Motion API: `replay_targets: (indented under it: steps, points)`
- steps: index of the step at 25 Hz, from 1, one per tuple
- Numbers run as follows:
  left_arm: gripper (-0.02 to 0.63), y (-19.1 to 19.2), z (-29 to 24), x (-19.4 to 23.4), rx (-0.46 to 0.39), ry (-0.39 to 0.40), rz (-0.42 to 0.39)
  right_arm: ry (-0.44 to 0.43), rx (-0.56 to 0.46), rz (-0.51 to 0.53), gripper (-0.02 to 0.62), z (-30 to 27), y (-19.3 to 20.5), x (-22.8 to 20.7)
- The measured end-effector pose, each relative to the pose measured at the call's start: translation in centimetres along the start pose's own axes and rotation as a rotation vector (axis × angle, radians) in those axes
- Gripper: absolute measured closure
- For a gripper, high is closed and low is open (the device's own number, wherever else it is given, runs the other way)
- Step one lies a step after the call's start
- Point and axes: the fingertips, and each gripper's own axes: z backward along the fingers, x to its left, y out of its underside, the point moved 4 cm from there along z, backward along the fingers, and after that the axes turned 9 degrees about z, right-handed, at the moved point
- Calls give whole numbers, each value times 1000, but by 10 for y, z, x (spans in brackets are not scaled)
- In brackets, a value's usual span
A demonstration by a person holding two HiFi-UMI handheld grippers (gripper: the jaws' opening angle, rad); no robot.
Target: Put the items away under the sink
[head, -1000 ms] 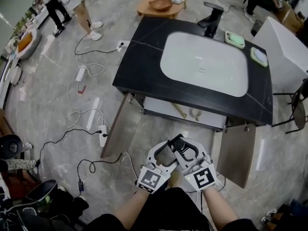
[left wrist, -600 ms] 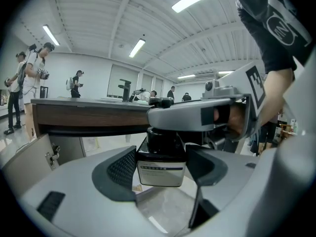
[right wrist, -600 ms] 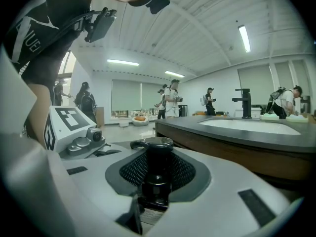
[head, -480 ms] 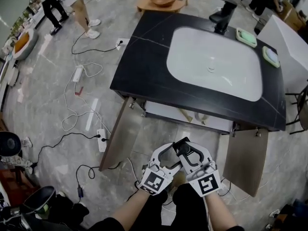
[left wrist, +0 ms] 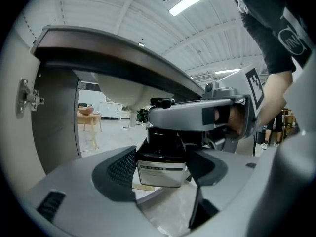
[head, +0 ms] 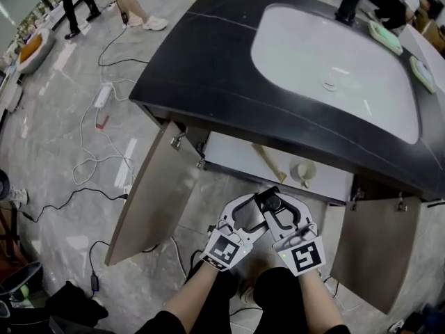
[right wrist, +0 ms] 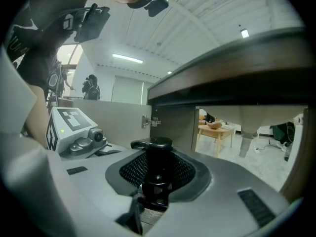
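L gripper point(head: 243, 218) clamps dark pump bottle point(left wrist: 162, 157) by its body; R gripper point(head: 281, 218) is closed on its pump neck. Both in front of & below sink point(head: 334, 68). Under sink: cabinet doors point(head: 149, 193) open, shelf point(head: 236, 152) w/ wooden tool point(head: 265, 161), tape roll point(head: 303, 170).

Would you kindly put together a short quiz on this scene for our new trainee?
1. True or false: both cabinet doors under the sink stand open.
2. What is clamped by both tools at once? A) a dark pump bottle B) a sponge C) a hammer
3. Fill in: the ___ gripper grips the bottle's pump neck, the other its body.
Key: 1 true. 2 A. 3 right: the right gripper closes on the neck, the left gripper on the body.
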Motion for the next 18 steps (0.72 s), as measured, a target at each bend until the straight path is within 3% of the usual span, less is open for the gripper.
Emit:
replay_targets:
  steps: [7, 11, 14, 18]
  points:
    - [293, 91, -49, 50, -8, -18, 5, 1, 12, 71, 488, -41, 108, 2]
    - [291, 124, -72, 83, 9, -18, -17, -8, -4, 85, 488, -70, 151, -4]
    - [291, 142, -84, 98, 46, 4, 47, -1, -2, 100, 489, -81, 171, -3]
    - [288, 146, -95, 109, 58, 19, 136, 42, -28, 26, 489, -84, 189, -10]
